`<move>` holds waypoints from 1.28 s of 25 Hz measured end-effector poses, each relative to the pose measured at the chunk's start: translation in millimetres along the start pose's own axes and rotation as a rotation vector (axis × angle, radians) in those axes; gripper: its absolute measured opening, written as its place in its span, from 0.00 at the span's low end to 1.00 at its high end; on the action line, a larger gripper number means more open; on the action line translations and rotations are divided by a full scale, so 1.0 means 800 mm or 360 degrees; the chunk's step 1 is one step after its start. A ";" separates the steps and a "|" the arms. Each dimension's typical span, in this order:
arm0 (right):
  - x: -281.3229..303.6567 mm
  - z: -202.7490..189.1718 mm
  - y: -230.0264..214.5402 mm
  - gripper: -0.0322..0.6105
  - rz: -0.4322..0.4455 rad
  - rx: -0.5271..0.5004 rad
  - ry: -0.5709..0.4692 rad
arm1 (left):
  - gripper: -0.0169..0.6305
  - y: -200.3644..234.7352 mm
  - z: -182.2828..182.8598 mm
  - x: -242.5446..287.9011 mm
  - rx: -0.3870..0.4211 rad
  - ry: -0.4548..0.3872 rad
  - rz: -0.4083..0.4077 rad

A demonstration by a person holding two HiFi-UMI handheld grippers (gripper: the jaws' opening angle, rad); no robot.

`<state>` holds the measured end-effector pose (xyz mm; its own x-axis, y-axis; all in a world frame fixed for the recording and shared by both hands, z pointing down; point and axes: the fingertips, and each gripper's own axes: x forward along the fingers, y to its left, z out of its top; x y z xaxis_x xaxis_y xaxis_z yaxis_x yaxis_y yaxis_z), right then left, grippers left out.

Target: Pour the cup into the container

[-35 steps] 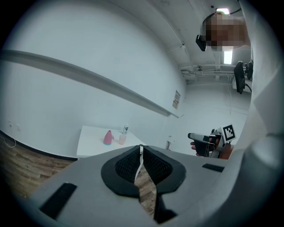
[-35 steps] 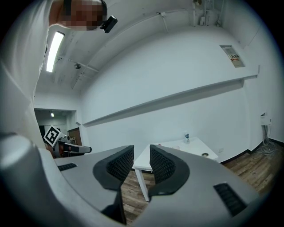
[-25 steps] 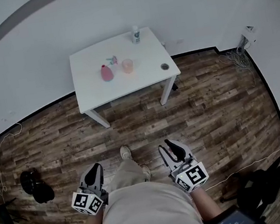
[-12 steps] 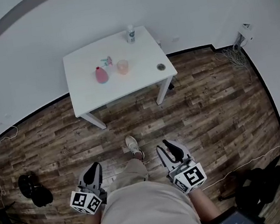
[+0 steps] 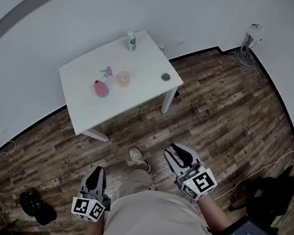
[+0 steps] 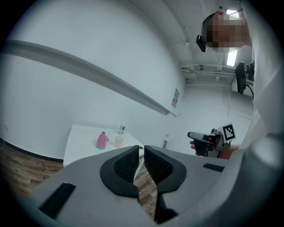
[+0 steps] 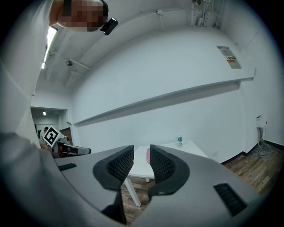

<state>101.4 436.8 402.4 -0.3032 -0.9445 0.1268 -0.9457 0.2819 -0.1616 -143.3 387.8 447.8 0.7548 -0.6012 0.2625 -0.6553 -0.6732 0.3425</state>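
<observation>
At twelve o'clock from the standing person, a white table sits on wood flooring, well apart from both grippers. At seven o'clock, the left gripper has just been opening its jaws to a thin gap, nothing between them. At five, the right gripper is clenched and empty. The pink container stands on the tabletop, the peach cup just beside it at three o'clock, and a small bottle at one.

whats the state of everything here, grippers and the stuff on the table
left gripper: jaws have just been opening, narrow gap, empty
right gripper: shut, empty
cup: upright on the table, untouched
pink container: upright beside the cup, apart from it
white bottle: upright at the table's far edge
</observation>
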 end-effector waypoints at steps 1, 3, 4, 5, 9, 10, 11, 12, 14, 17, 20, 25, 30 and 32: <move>0.006 0.001 -0.005 0.20 -0.0007 0.0003 0.0002 | 0.07 0.004 0.004 0.009 0.0003 -0.0005 -0.0008; 0.020 0.004 -0.015 0.20 -0.0012 0.0002 0.0008 | 0.07 0.013 0.012 0.027 0.0002 -0.0009 -0.0021; 0.028 0.007 -0.020 0.20 -0.0013 0.0000 0.0010 | 0.07 0.018 0.017 0.036 -0.0001 -0.0006 -0.0026; 0.036 0.010 -0.024 0.20 -0.0014 -0.0003 0.0011 | 0.07 0.024 0.022 0.044 -0.0004 -0.0003 -0.0027; 0.074 0.026 -0.038 0.20 -0.0013 -0.0012 0.0013 | 0.07 0.048 0.047 0.073 -0.0008 0.0001 -0.0031; 0.083 0.029 -0.041 0.20 -0.0010 -0.0012 0.0015 | 0.08 0.054 0.052 0.081 -0.0009 -0.0001 -0.0034; 0.093 0.031 -0.044 0.20 -0.0005 -0.0014 0.0018 | 0.08 0.059 0.056 0.087 -0.0010 -0.0004 -0.0039; 0.102 0.033 -0.046 0.20 0.0001 -0.0017 0.0020 | 0.08 0.064 0.060 0.094 -0.0010 -0.0006 -0.0042; 0.119 0.039 -0.048 0.20 0.0016 -0.0024 0.0024 | 0.08 0.073 0.067 0.104 -0.0013 -0.0004 -0.0046; 0.139 0.047 -0.050 0.21 0.0035 -0.0025 0.0023 | 0.09 0.089 0.072 0.118 -0.0027 0.0001 -0.0042; 0.154 0.053 -0.056 0.21 0.0050 -0.0031 0.0027 | 0.09 0.098 0.079 0.132 -0.0043 0.0001 -0.0035; 0.177 0.056 -0.070 0.22 0.0066 -0.0041 0.0040 | 0.10 0.110 0.086 0.159 -0.0057 0.0005 -0.0039; 0.204 0.059 -0.088 0.22 0.0069 -0.0042 0.0053 | 0.11 0.123 0.098 0.190 -0.0066 -0.0002 -0.0049; 0.214 0.061 -0.093 0.22 0.0072 -0.0042 0.0059 | 0.11 0.128 0.104 0.200 -0.0067 -0.0006 -0.0050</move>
<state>125.4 246.3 388.4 -0.3496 -0.9237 0.1564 -0.9335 0.3293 -0.1419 -92.0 187.0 449.9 0.7748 -0.5816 0.2478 -0.6294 -0.6731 0.3883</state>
